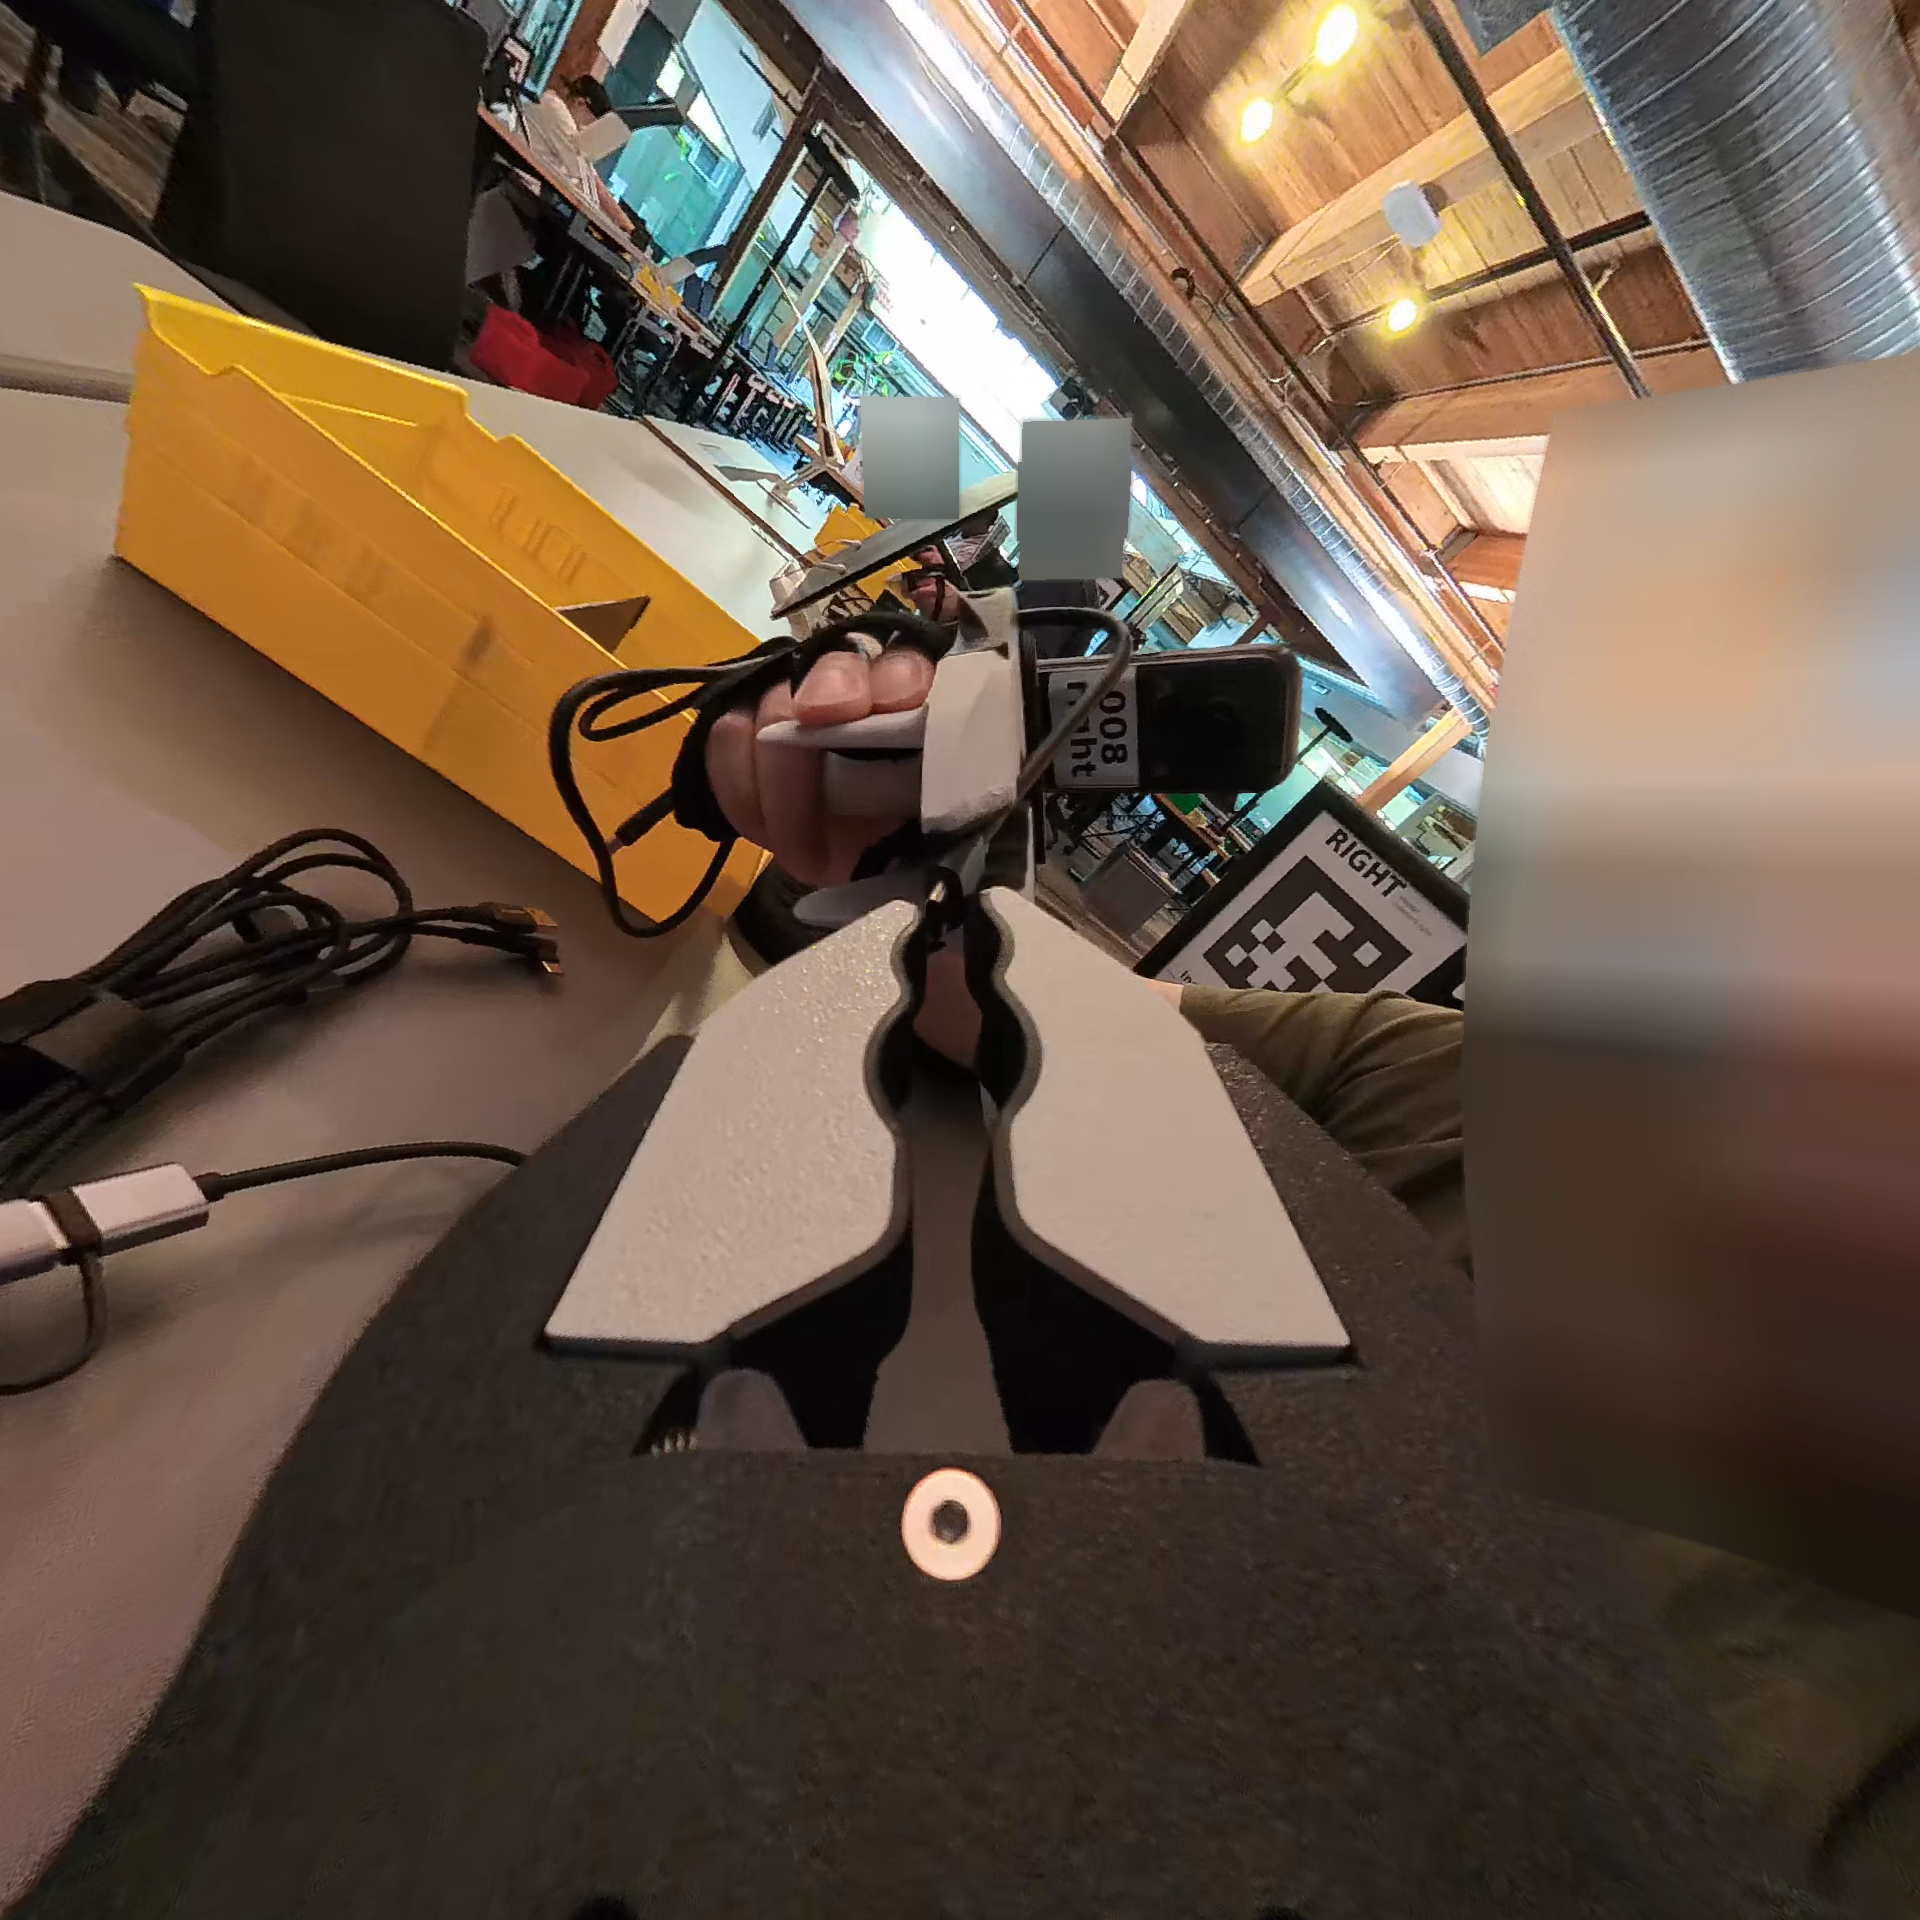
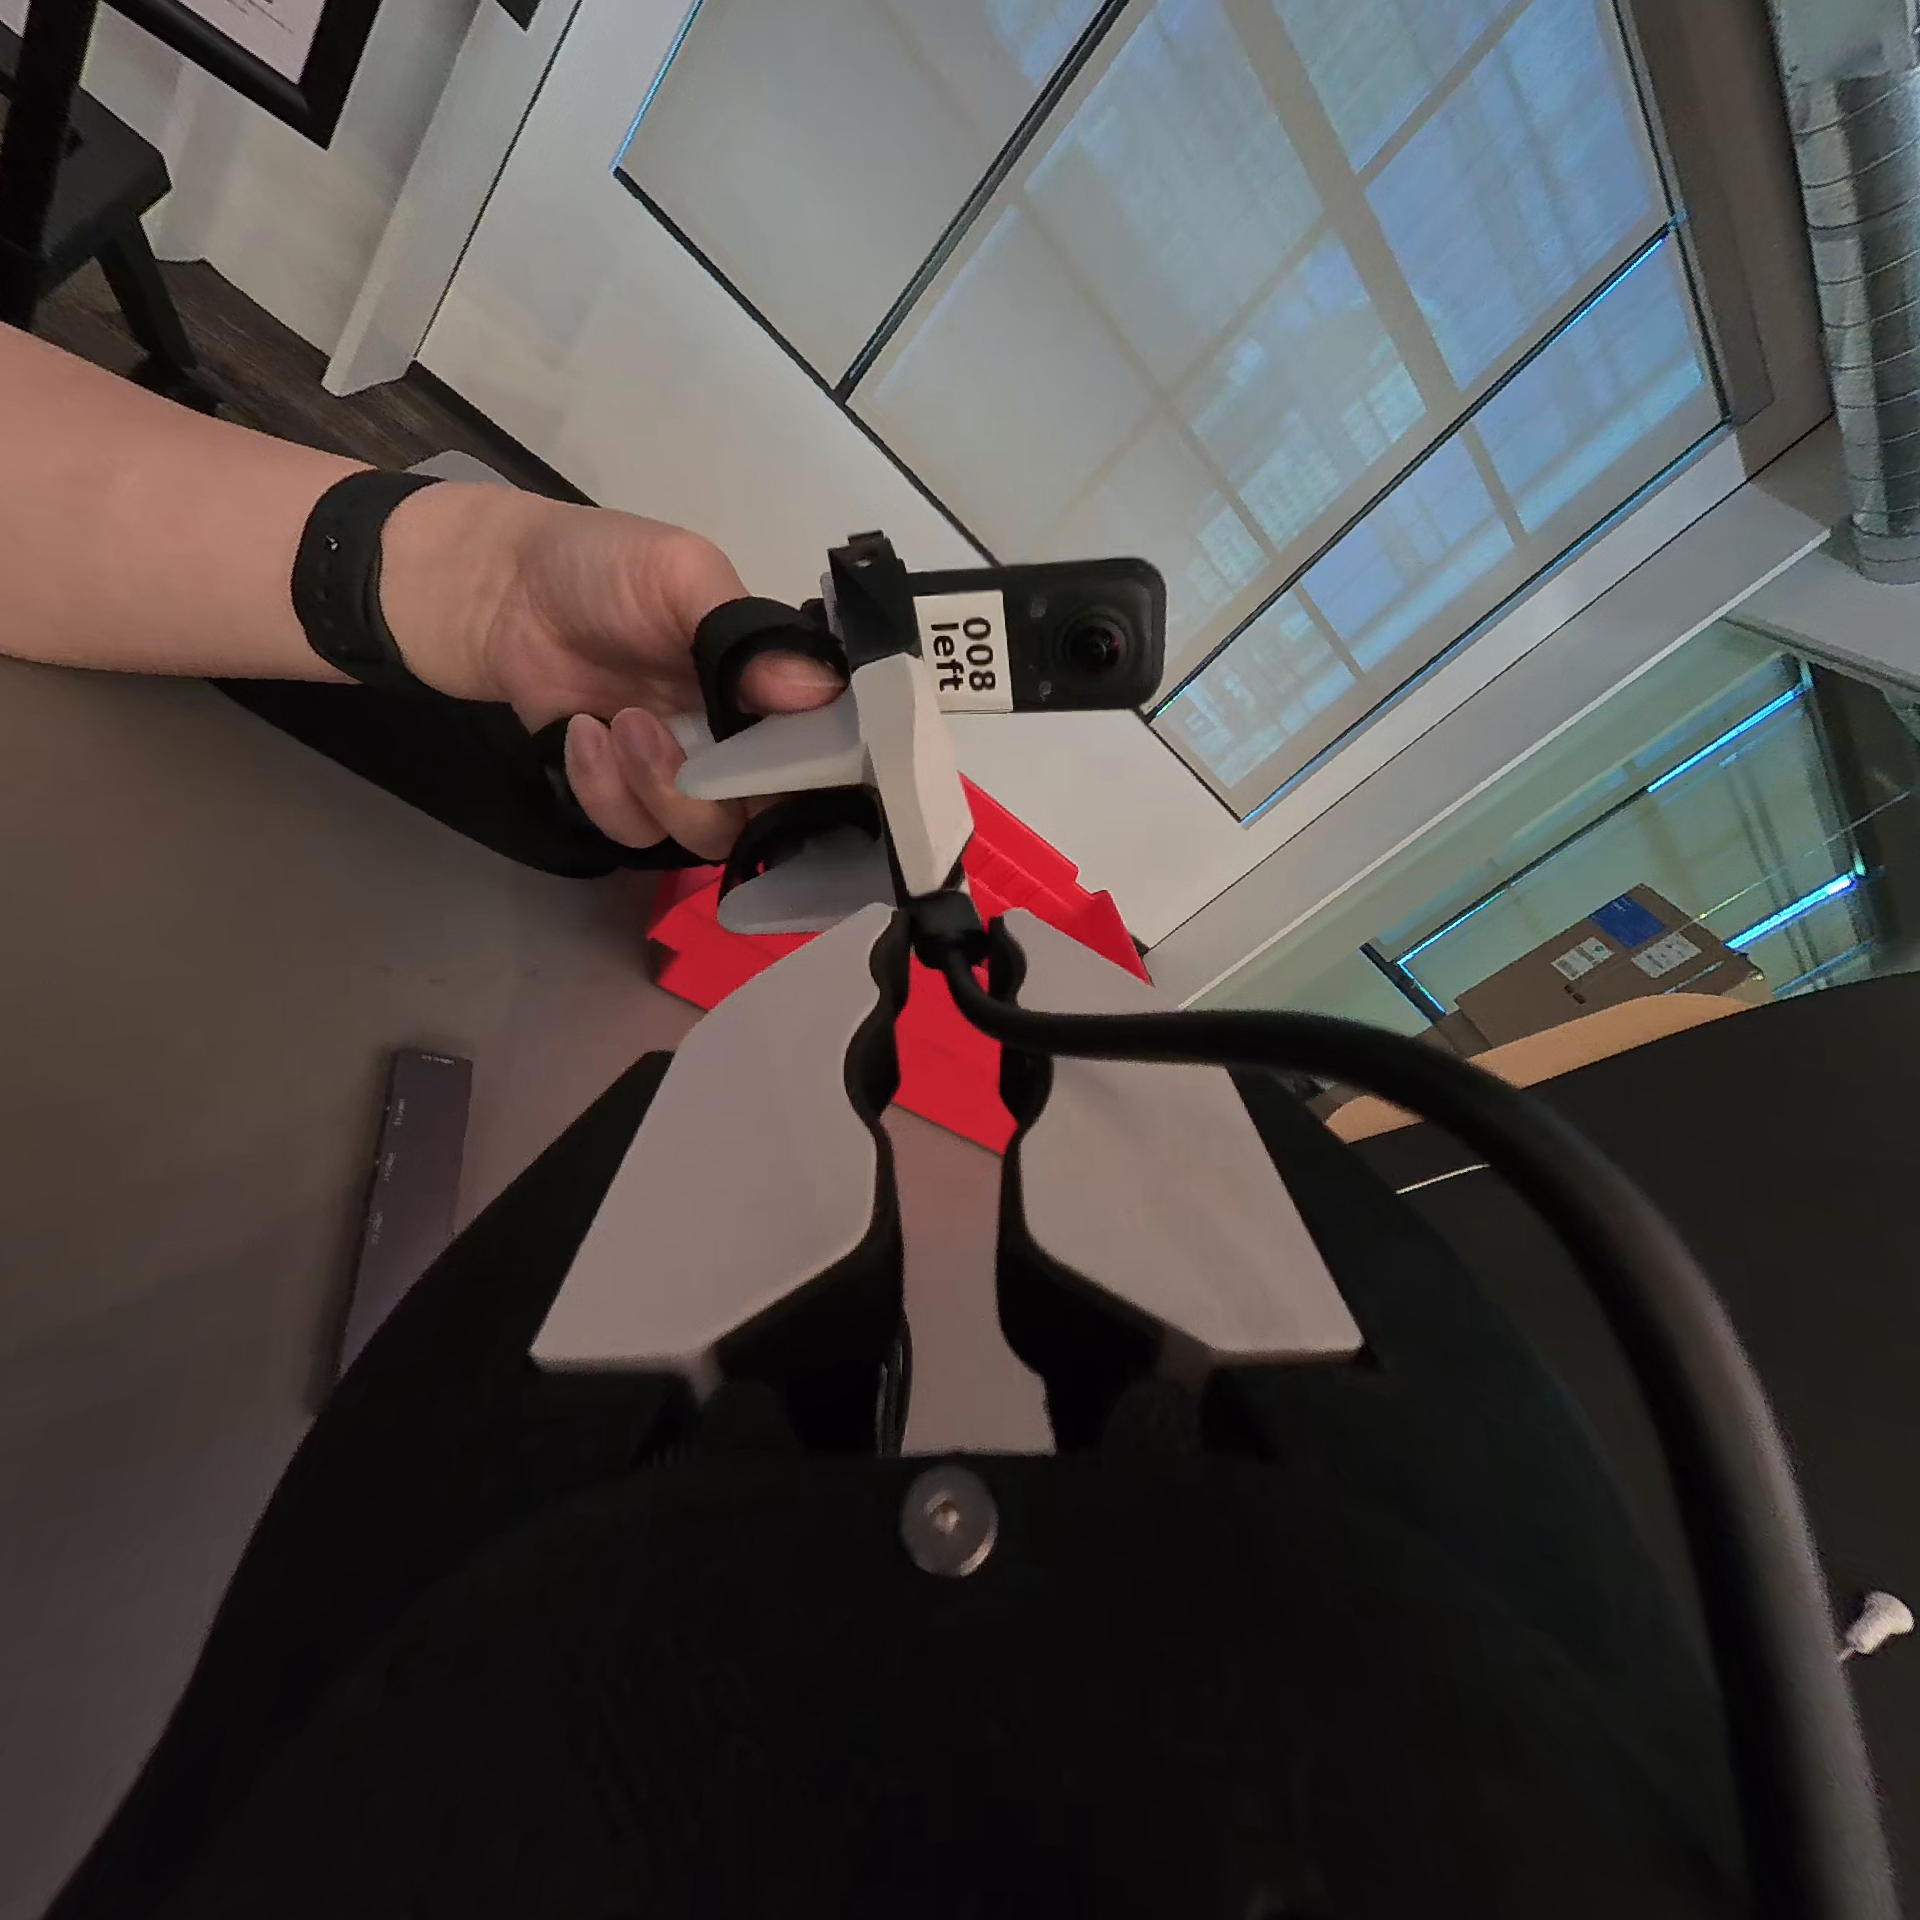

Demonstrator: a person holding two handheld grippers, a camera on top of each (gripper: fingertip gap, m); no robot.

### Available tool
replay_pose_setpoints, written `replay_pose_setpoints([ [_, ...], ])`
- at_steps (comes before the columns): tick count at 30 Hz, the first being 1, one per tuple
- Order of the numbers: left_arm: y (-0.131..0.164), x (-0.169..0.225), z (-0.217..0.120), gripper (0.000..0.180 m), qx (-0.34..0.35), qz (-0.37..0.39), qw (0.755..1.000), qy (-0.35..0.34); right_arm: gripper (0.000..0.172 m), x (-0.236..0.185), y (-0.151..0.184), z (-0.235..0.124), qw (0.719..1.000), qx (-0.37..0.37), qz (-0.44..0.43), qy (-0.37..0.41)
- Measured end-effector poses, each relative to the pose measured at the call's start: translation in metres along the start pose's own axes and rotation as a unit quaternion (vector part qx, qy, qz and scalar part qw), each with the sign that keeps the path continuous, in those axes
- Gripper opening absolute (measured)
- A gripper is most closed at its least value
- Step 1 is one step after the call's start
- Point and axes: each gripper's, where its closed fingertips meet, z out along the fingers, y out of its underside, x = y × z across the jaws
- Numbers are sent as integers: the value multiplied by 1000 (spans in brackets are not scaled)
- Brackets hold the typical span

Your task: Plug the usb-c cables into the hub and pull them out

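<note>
Both grippers' point(image 1: 951, 920) point(image 2: 940, 930) fingertips meet on one cable plug point(image 2: 938, 920), contact unclear.

At centre frame my left gripper's fingers point(image 1: 790, 1132) look like matt grey plastic with a fine grainy speckle, edged in black rubbery lining. The cable point(image 1: 582, 748) beyond them seems braided cloth, dull black. At left, the yellow bin point(image 1: 343, 540) reads as smooth moulded plastic with a slight sheen; the table point(image 1: 156, 790) is matt grey. Lower left, the adapter point(image 1: 135, 1205) looks like brushed metal. In the right wrist view, the hub point(image 2: 410, 1184) at left is dark and satin-smooth, the red bin point(image 2: 956, 1060) glossy plastic.
</note>
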Motion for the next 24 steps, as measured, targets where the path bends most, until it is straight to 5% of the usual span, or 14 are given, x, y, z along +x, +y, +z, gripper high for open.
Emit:
replay_pose_setpoints([
  [24, 4, -7, 1, 6, -20, 13, 1000, -17, 13, -4, 9, -1, 999, -32, 32, -30],
])
